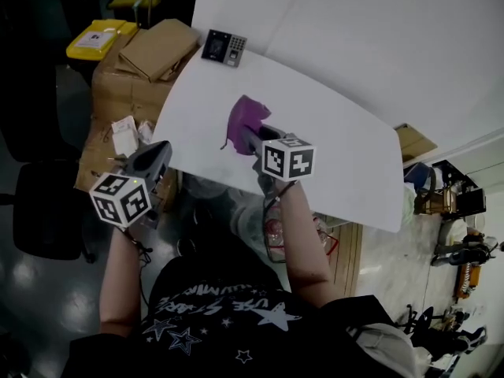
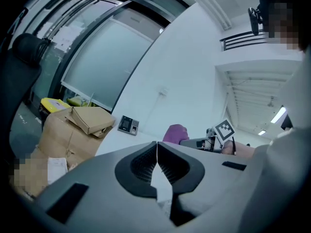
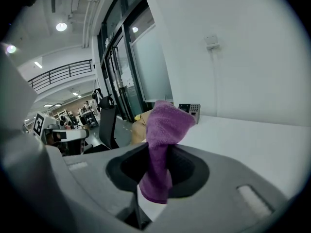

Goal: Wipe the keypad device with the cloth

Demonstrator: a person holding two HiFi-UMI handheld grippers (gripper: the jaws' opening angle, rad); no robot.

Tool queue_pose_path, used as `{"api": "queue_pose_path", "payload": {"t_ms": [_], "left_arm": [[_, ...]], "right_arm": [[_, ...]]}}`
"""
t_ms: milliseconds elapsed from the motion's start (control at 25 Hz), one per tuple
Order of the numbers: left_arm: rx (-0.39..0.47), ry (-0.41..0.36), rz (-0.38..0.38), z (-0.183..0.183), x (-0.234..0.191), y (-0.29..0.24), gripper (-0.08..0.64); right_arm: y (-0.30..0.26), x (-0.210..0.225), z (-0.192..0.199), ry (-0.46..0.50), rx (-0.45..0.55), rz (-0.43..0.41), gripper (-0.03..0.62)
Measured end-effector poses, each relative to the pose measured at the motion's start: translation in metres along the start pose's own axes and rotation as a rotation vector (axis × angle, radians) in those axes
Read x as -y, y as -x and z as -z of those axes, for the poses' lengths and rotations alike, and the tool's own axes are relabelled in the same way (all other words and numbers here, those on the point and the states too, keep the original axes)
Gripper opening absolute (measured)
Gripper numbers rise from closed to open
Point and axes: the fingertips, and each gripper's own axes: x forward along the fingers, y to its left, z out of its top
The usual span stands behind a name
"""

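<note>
While right gripper [image 1: 250, 137] clamps purple cloth [image 3: 165, 125], tips covered | left gripper [image 2: 157, 152] jaws closed, empty | keypad device [image 1: 224, 48] distant, keys illegible

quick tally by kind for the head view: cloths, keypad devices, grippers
cloth: 1
keypad device: 1
grippers: 2, left gripper and right gripper
total: 4

Dim head view; gripper views fisheye-warped, vignetted.
</note>
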Motion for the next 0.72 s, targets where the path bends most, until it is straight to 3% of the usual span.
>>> {"api": "queue_pose_path", "payload": {"t_ms": [240,720], "left_arm": [[-0.012,-0.012,0.008,0.011,0.026,-0.001,0.009],[0.006,-0.017,-0.094,0.027,0.087,-0.016,0.009]], "right_arm": [[0.02,-0.004,0.016,0.0,-0.006,-0.033,0.097],[0.058,0.017,0.028,0.025,-0.008,-0.181,0.097]]}}
